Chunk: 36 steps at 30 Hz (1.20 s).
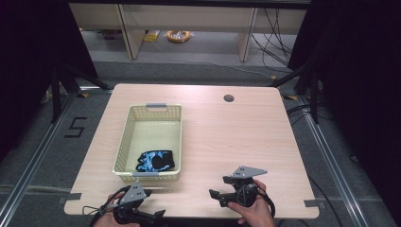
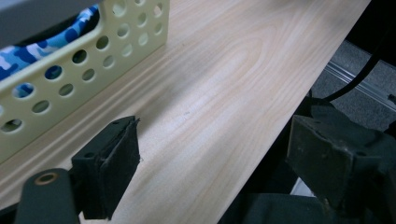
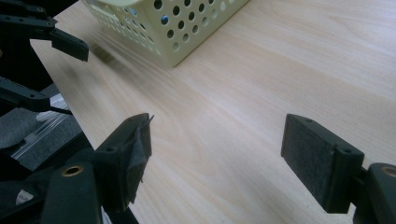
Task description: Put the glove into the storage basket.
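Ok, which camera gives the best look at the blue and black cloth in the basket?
The high view: the cloth lies whole at the near end of the basket. The left gripper view catches a blue patterned strip over the rim and through the holes. The right gripper view gives just a blue glimpse through one hole.

Light wood table [image 1: 227,137] mid-frame, round cable hole [image 1: 229,98] at its upper right. Grey floor [image 1: 189,71] around it – black "5" mark [image 1: 75,127] at left, metal rails [image 1: 331,151] running down both sides. Beige cabinet legs [image 1: 130,33] along the top, yellow coil [image 1: 178,35] between them, loose cables [image 1: 274,38] upper right. Black curtains [image 1: 359,71] at both edges.
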Available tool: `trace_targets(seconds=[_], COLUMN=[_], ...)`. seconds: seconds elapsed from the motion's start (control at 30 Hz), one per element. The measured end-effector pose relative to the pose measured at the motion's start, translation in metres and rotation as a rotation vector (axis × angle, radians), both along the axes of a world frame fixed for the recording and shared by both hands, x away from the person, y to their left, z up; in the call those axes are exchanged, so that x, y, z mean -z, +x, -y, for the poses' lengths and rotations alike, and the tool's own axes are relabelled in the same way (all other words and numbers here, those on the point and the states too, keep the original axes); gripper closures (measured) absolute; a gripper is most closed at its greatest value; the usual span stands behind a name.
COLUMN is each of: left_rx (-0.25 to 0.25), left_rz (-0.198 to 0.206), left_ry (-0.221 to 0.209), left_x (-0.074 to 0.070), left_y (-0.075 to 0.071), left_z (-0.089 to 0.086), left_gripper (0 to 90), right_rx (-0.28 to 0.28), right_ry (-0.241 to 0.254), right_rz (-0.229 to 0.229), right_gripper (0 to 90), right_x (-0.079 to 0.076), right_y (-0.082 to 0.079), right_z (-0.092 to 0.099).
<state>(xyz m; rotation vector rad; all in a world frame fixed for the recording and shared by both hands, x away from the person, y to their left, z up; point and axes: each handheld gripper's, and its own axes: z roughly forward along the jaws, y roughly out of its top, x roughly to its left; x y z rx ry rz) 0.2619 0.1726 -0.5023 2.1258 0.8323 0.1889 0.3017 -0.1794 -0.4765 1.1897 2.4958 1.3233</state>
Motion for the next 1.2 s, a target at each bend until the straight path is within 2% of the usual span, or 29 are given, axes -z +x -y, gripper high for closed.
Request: trace_targets(seconds=[0.03, 0.07, 0.1, 0.17, 0.2, 0.23, 0.27, 0.37, 0.4, 0.43, 0.47, 0.5, 0.6, 0.63, 0.67, 0.7, 0.73, 0.77, 0.83, 0.87, 1.0, 1.07, 1.1, 1.13, 1.17, 1.2], left_rx=[0.007, -0.006, -0.019, -0.002, 0.013, 0.012, 0.007, 0.001, 0.023, 0.004, 0.006, 0.006, 0.018, 0.014, 0.025, 0.012, 0.029, 0.002, 0.005, 0.018, 0.015, 0.003, 0.006, 0.004, 0.004, 0.015], left_rz=[-0.001, -0.004, -0.014, -0.009, 0.001, -0.006, -0.016, -0.02, 0.007, -0.004, -0.002, -0.001, 0.011, 0.006, 0.013, 0.001, 0.011, 0.003, -0.002, 0.014, 0.013, -0.006, -0.006, -0.006, -0.006, 0.015], left_ry=[0.013, 0.006, -0.003, 0.017, 0.041, 0.029, 0.04, 0.016, 0.058, 0.05, 0.038, 0.056, 0.061, 0.044, 0.073, 0.067, 0.07, 0.062, 0.062, 0.081, 0.071, 0.057, 0.059, 0.057, 0.057, 0.076], left_x=[0.0, 0.001, 0.001, 0.002, 0.002, 0.003, 0.004, 0.005, 0.004, 0.005, 0.006, 0.006, 0.007, 0.007, 0.007, 0.008, 0.008, 0.01, 0.009, 0.009, 0.009, 0.01, 0.01, 0.01, 0.01, 0.009], left_y=[0.0, -0.001, -0.002, -0.001, 0.0, -0.002, -0.002, -0.004, -0.003, -0.003, -0.004, -0.004, -0.003, -0.004, -0.003, -0.003, -0.002, -0.002, -0.002, -0.001, -0.001, -0.002, -0.002, -0.002, -0.002, -0.001], left_z=[-0.001, 0.0, 0.001, 0.0, -0.001, 0.0, 0.0, 0.003, 0.0, 0.001, 0.002, 0.002, 0.002, 0.003, 0.001, 0.002, 0.001, 0.002, 0.002, 0.0, 0.001, 0.002, 0.002, 0.002, 0.002, 0.001], left_gripper=[16.1, 16.0, 15.9, 15.9, 15.8, 15.9, 15.9, 15.8, 15.9, 15.9, 15.9, 15.8, 15.8, 15.8, 15.8, 15.8, 15.9, 15.8, 15.9, 15.9, 15.8, 15.8, 15.8, 15.8, 15.8, 15.8], right_rx=[0.004, 0.019, 0.002, 0.011, -0.011, -0.003, 0.003, -0.012, -0.003, -0.002, -0.002, -0.014, -0.007, -0.004, -0.013, -0.005, 0.009, -0.01, -0.009, -0.019, -0.019, 0.003, -0.004, -0.018, -0.036, -0.013], right_ry=[-0.002, 0.009, -0.015, -0.01, -0.016, -0.024, -0.043, -0.044, -0.053, -0.052, -0.054, -0.041, -0.06, -0.069, -0.063, -0.074, -0.067, -0.083, -0.085, -0.095, -0.112, -0.104, -0.109, -0.104, -0.078, -0.125], right_rz=[-0.012, -0.031, 0.001, -0.034, -0.018, -0.014, -0.008, -0.01, -0.01, -0.016, -0.022, -0.038, -0.024, -0.028, -0.032, -0.024, -0.052, -0.03, -0.033, -0.037, -0.031, -0.06, -0.032, -0.046, -0.045, -0.039], right_gripper=[25.0, 24.8, 24.5, 24.2, 24.1, 23.7, 23.2, 23.0, 22.9, 22.8, 22.6, 22.3, 21.9, 21.8, 21.6, 21.5, 21.4, 21.3, 21.1, 21.0, 20.8, 20.7, 20.6, 20.7, 20.7, 20.6], right_x=[0.001, 0.001, 0.002, 0.003, 0.005, 0.006, 0.007, 0.01, 0.011, 0.012, 0.012, 0.014, 0.017, 0.017, 0.017, 0.018, 0.018, 0.019, 0.02, 0.021, 0.022, 0.022, 0.023, 0.023, 0.025, 0.023], right_y=[-0.002, -0.004, -0.003, -0.007, -0.006, -0.007, -0.008, -0.008, -0.01, -0.011, -0.012, -0.012, -0.016, -0.017, -0.017, -0.018, -0.021, -0.02, -0.02, -0.02, -0.021, -0.022, -0.021, -0.02, -0.019, -0.02], right_z=[0.0, -0.002, 0.001, -0.001, 0.0, 0.0, 0.0, 0.0, 0.001, 0.001, 0.001, 0.0, 0.001, 0.001, 0.002, 0.002, 0.001, 0.003, 0.002, 0.002, 0.001, 0.0, 0.001, 0.001, 0.001, 0.001])
